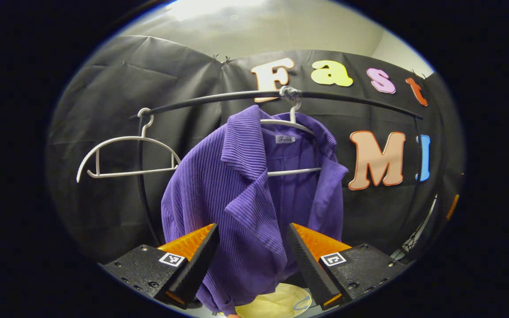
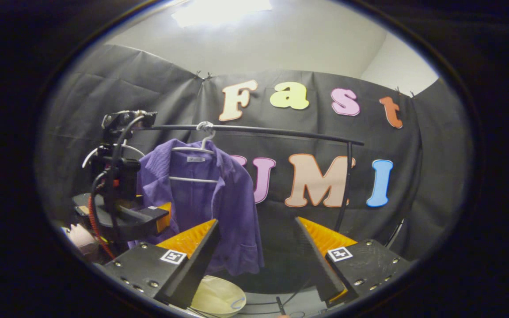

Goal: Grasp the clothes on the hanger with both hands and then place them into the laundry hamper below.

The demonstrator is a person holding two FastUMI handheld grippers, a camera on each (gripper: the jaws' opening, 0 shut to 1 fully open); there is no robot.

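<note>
Purple ribbed corduroy jacket (image 1: 245, 194), hung on a white wire hanger (image 1: 296, 128) from a black horizontal rail (image 1: 219, 98); the garment is seen not yet removed. At far left on the same rail, a second white hanger (image 1: 126, 154) is shown bare. The left gripper (image 1: 252, 256) is held close in front of the jacket with its jaws spread wide, the front panel framed between the fingers but not pressed by them. In the right gripper view the jacket (image 2: 210, 207) lies to the left, with the left gripper (image 2: 148, 218) just beside its near edge. The right gripper (image 2: 256, 254) is held farther back, jaws likewise wide apart and holding nothing. Below, a pale yellow round laundry hamper (image 2: 217, 296) is partly visible under the garment. Grasping, lifting off and lowering into the hamper are judged to remain.
</note>
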